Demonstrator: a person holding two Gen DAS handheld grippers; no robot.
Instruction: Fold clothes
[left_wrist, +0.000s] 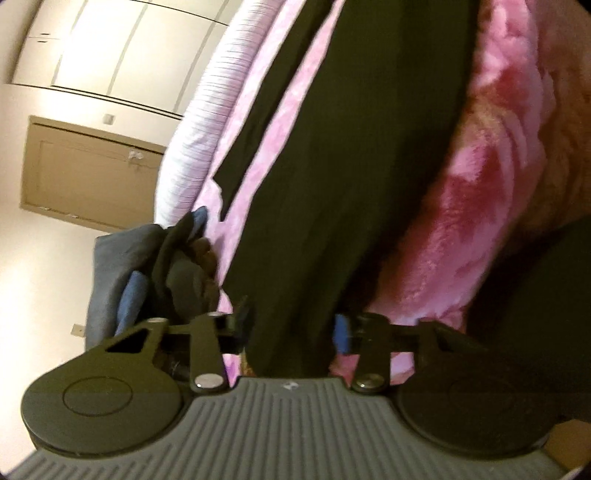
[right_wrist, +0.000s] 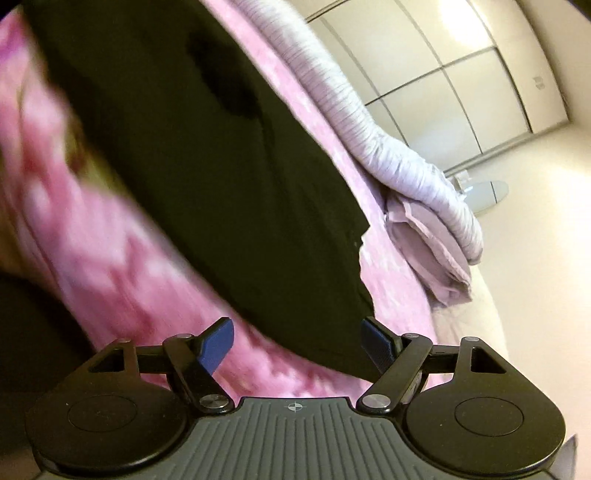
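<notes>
In the left wrist view, the left gripper (left_wrist: 291, 332) has its jaws spread apart, with the near edge of a black garment (left_wrist: 332, 155) lying between them on the pink blanket (left_wrist: 480, 192). Nothing is pinched: the blue pads (left_wrist: 341, 334) stand clear of the cloth on either side. A heap of dark clothes (left_wrist: 166, 266) waits at the left, by the bed's edge, with a striped white cover (left_wrist: 207, 122) beyond and a door (left_wrist: 85, 166) on the far wall. To do this step well, I judge the jaws should push further over the hem before closing, so they take the whole thickness of the cloth and not a thin lip that slips out.

In the right wrist view, the right gripper (right_wrist: 297, 341) is likewise released, its jaws wide. The same black garment (right_wrist: 207, 166) lies spread on the blanket (right_wrist: 92, 258), and its near corner sits just inside the right-hand pad (right_wrist: 376, 341). Taking that corner squarely, level with the other hand's hold, should keep the fold straight.

Both pictures are blurred. What kind of garment it is I cannot tell; its far end is cut off. A darker patch (right_wrist: 225, 81) on it may be a neck opening or a shadow. A folded mauve cloth (right_wrist: 428, 251) lies near the cover (right_wrist: 388, 129).
</notes>
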